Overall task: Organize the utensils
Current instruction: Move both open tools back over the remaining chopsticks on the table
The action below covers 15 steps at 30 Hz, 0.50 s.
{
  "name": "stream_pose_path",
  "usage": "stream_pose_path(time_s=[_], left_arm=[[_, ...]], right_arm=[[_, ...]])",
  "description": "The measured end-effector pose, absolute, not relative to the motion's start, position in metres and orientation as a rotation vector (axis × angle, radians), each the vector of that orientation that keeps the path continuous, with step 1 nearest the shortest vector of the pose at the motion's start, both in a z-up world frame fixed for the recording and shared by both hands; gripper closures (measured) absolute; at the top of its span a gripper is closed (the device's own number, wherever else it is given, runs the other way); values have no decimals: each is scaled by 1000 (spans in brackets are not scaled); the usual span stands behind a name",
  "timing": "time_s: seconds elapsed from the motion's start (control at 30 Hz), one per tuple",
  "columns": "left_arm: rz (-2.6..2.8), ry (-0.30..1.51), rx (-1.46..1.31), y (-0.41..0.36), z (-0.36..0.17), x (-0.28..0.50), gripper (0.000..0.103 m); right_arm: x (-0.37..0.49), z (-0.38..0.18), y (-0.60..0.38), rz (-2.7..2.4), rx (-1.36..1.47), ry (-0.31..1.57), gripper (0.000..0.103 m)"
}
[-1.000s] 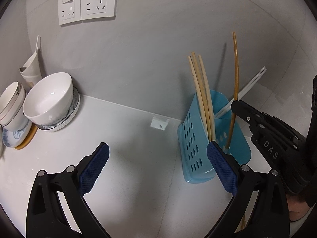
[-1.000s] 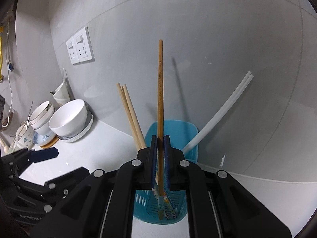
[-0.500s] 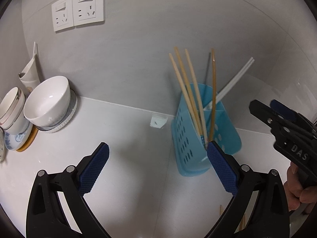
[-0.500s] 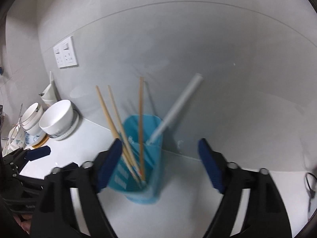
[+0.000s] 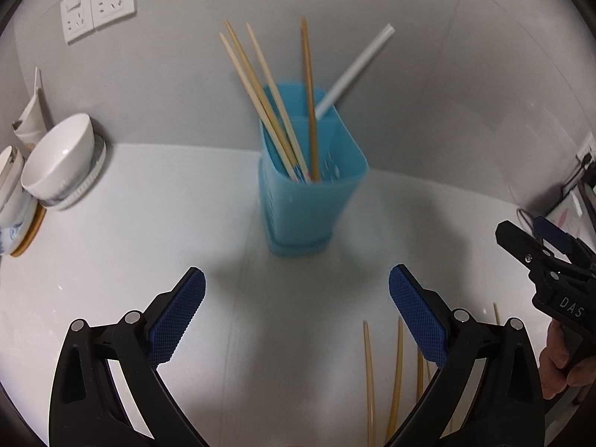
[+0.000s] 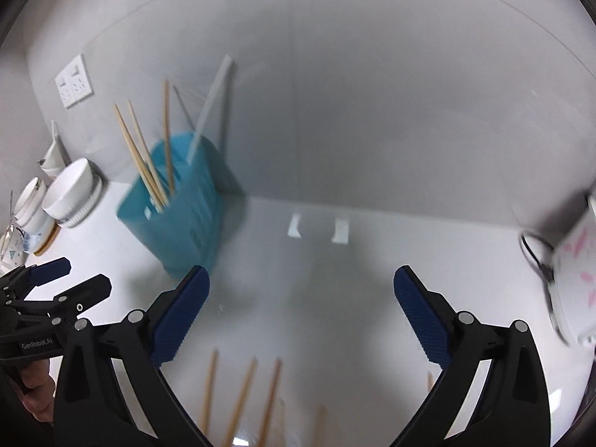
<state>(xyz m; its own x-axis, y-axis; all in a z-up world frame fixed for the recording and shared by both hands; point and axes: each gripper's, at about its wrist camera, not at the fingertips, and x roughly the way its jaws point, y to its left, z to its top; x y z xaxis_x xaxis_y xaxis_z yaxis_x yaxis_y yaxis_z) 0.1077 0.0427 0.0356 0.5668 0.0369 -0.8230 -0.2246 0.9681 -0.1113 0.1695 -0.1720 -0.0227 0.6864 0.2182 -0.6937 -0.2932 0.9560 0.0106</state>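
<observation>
A blue slotted utensil holder (image 5: 309, 193) stands on the white counter by the wall. It holds several pale chopsticks (image 5: 260, 93), one darker chopstick (image 5: 308, 93) and a white stick (image 5: 357, 63). My left gripper (image 5: 296, 320) is open and empty, short of the holder. My right gripper (image 6: 301, 313) has its jaws opening wide with nothing between them; the holder (image 6: 178, 216) lies to its upper left. Loose chopsticks (image 5: 370, 380) lie on the counter under both grippers, blurred in the right wrist view (image 6: 242, 395). The right gripper (image 5: 532, 238) shows at the left view's right edge.
White bowls (image 5: 59, 160) stacked on plates sit at the far left by the wall. Two wall sockets (image 5: 97, 7) are above them. A white box with pink marks (image 6: 573, 260) and a black cable stand at the right edge.
The right gripper let go of the darker chopstick, which now stands in the holder, then opened wide and swung back to the right. The left gripper drew back, with the holder now centred ahead.
</observation>
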Motion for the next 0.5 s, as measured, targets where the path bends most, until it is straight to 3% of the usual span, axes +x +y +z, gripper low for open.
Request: stream_pose_path(time_s=[0.5], left_arm=[[117, 1198, -241, -3, -42, 64, 6]], right_arm=[[114, -104, -219, 189, -145, 1029, 8]])
